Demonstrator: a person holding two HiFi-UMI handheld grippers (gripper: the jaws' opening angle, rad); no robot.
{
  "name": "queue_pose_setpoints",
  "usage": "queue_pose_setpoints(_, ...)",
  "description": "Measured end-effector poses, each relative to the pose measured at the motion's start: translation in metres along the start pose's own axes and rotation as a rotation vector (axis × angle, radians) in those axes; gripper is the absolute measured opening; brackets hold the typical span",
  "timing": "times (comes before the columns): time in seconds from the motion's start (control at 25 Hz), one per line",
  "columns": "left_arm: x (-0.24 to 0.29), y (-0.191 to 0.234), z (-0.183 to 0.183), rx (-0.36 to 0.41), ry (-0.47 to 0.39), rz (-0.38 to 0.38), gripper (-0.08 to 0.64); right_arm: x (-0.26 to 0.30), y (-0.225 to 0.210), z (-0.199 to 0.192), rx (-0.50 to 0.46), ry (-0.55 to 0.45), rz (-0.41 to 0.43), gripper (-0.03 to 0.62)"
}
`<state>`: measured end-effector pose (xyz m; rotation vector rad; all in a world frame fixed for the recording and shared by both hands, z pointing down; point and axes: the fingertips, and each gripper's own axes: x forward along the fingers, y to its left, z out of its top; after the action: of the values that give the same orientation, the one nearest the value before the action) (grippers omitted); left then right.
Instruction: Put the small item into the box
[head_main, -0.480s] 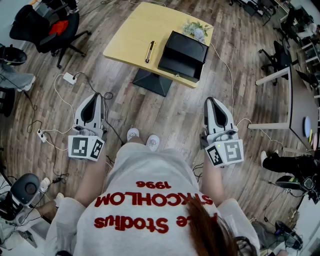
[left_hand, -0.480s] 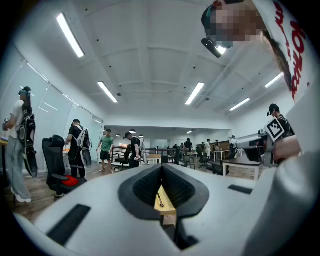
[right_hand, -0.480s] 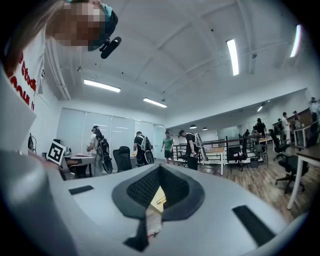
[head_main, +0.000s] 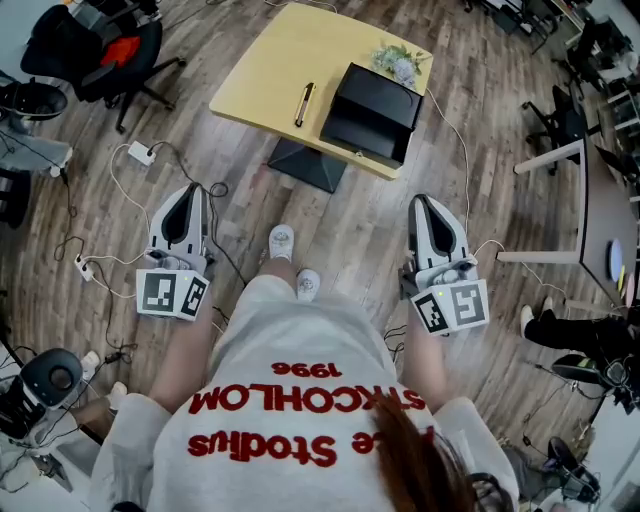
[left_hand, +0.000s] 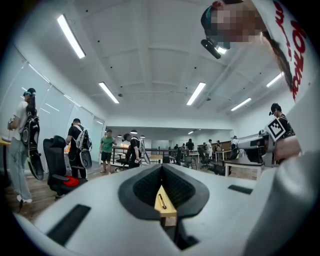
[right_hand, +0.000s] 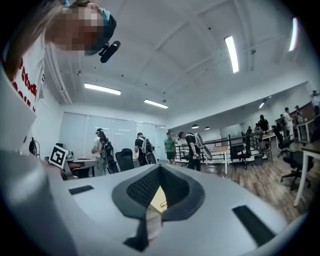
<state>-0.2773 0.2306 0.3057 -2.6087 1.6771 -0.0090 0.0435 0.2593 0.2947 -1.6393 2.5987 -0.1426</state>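
The left tongs (head_main: 189, 192) and the right tongs (head_main: 421, 202) are both closed, jaws together with nothing gripped. Each is held level over the wooden floor (head_main: 350, 225), well short of the black box (head_main: 370, 112), one to each side of the person's legs. The pen (head_main: 304, 104), the small item, lies on the yellow counter (head_main: 262, 60) just left of the box, not touching it. A bunch of flowers (head_main: 398, 62) lies at the box's far edge.
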Motion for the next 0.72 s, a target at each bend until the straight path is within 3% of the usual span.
queue_pose_setpoints(0.36, 0.040, 0.018, -0.008, -0.021, -0.004, -0.003, 0.006, 0.038, -0.016, 0.002, 0.012, 0.000, -0.005, 0.005)
queue_pose_setpoints(0.72, 0.126, 0.044, -0.005, -0.036, 0.000, -0.023, 0.006, 0.108, -0.055, 0.013, 0.021, 0.010, -0.009, 0.005)
